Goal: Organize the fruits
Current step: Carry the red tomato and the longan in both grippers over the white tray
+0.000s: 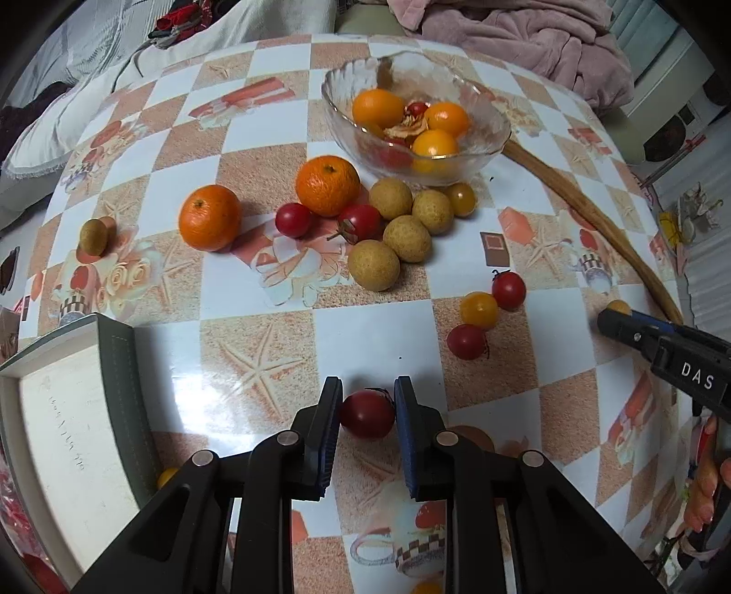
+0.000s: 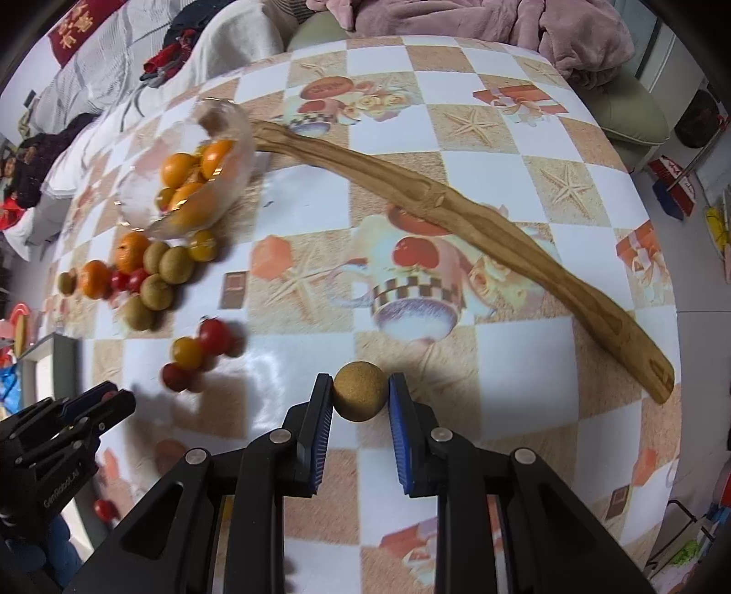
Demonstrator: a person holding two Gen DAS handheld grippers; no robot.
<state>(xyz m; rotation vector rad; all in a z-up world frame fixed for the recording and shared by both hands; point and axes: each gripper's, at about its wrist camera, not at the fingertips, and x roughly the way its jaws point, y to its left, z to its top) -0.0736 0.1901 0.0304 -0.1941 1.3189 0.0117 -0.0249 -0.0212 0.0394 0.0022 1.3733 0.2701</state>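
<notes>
My left gripper [image 1: 368,386] points down at the checked tablecloth, and both its blue pads touch a red cherry tomato [image 1: 367,413] resting on the cloth. My right gripper [image 2: 360,381] is shut the same way on a brown longan [image 2: 359,396] on the table. The glass bowl [image 1: 484,151] at the back holds orange and red small fruit. In front of it lie two mandarins [image 1: 209,224], several longans [image 1: 406,237] and red cherry tomatoes [image 1: 293,220]. Three more cherry tomatoes [image 1: 479,310] sit between the two grippers.
A long curved wooden stick [image 2: 457,219] runs from the bowl to the table's right edge. A white box with a dark rim [image 1: 59,411] stands at the near left. One longan [image 1: 93,235] lies alone at the far left. A pink blanket [image 1: 525,36] lies behind the table.
</notes>
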